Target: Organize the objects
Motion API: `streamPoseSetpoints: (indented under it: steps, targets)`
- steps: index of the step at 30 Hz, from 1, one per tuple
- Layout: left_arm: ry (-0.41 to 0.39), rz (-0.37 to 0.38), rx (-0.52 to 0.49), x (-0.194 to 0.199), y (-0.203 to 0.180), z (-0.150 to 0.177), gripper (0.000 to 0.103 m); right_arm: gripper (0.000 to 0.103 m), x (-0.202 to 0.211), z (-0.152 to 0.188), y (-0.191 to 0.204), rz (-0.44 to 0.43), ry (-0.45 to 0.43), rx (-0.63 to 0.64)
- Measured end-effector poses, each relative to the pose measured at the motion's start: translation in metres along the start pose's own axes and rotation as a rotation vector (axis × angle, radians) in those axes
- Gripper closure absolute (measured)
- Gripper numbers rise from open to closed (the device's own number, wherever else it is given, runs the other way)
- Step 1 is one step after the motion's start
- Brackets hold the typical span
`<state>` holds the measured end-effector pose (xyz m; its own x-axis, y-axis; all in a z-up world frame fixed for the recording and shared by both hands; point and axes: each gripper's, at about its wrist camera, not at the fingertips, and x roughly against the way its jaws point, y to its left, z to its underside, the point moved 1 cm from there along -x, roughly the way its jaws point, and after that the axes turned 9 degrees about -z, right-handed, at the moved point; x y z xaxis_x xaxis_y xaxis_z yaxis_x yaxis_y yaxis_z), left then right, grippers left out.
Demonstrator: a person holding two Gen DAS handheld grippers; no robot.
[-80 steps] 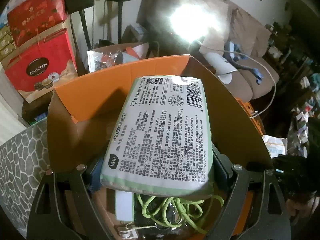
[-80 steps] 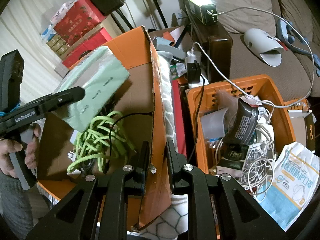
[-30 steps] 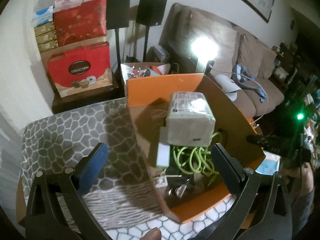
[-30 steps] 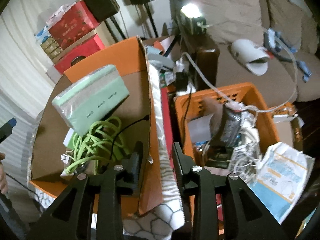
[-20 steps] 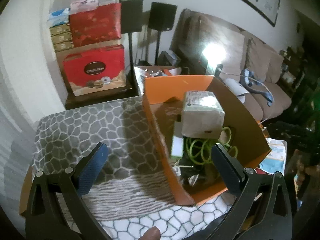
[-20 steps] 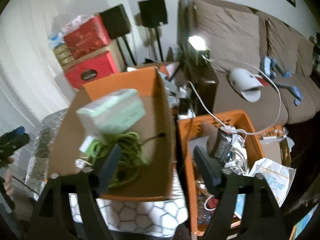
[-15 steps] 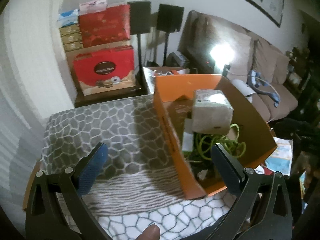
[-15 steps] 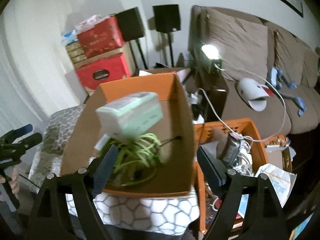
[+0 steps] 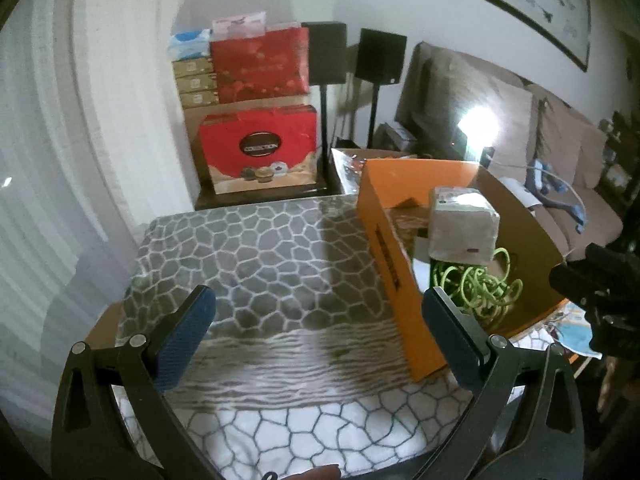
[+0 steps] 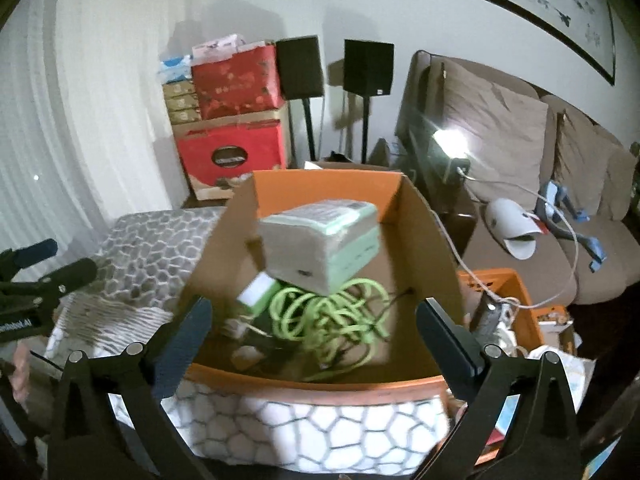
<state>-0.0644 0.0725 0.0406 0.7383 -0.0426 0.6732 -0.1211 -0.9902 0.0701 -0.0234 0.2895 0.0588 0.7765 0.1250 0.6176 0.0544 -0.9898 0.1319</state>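
Tissue pack (image 10: pixel 320 246) resting on green cable (image 10: pixel 332 320) inside our orange box (image 10: pixel 430 236) on the patterned bench (image 9: pixel 248 256), our left tongs (image 9: pixel 316 328) spread wide, empty, our right tongs (image 10: pixel 312 336) just opened wide, nothing between them

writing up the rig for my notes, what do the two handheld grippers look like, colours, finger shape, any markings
Both are alike. The left gripper has a matte black frame of flat struts with triangular cut-outs, silver round fasteners at the joints, and long fingers faced with dark blue textured pads. The right gripper matches it. Seen from the right wrist view, the left gripper's side carries small white lettering, too cut off to read. No cables or sleeves show.
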Motion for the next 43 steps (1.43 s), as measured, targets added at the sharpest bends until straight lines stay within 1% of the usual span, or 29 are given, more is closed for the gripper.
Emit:
streamPoseSetpoints:
  steps: [4,8,13,19,25,31,43]
  targets:
    - [0.01,-0.003,0.026,0.006,0.008,0.01,0.0,0.0,0.004,0.007,0.015,0.021,-0.02,-0.003]
    - [0.012,-0.022,0.022,0.009,0.011,0.018,0.0,0.0,0.006,0.014,0.023,0.025,-0.027,-0.016]
    - [0.018,-0.011,0.04,0.013,0.014,0.026,0.0,0.0,0.003,0.023,0.028,0.028,-0.012,-0.016]
    - [0.035,-0.028,0.044,0.012,0.017,0.039,0.0,0.0,0.006,0.033,0.031,0.039,-0.027,-0.033]
    - [0.049,-0.031,0.058,0.01,0.021,0.049,0.0,0.0,0.008,0.039,0.04,0.06,-0.043,-0.019]
    - [0.057,-0.034,0.077,0.007,0.024,0.052,0.0,0.0,0.008,0.043,0.043,0.074,-0.034,-0.015]
    - [0.063,-0.035,0.085,0.006,0.025,0.053,0.0,0.0,0.006,0.045,0.043,0.068,-0.027,-0.026]
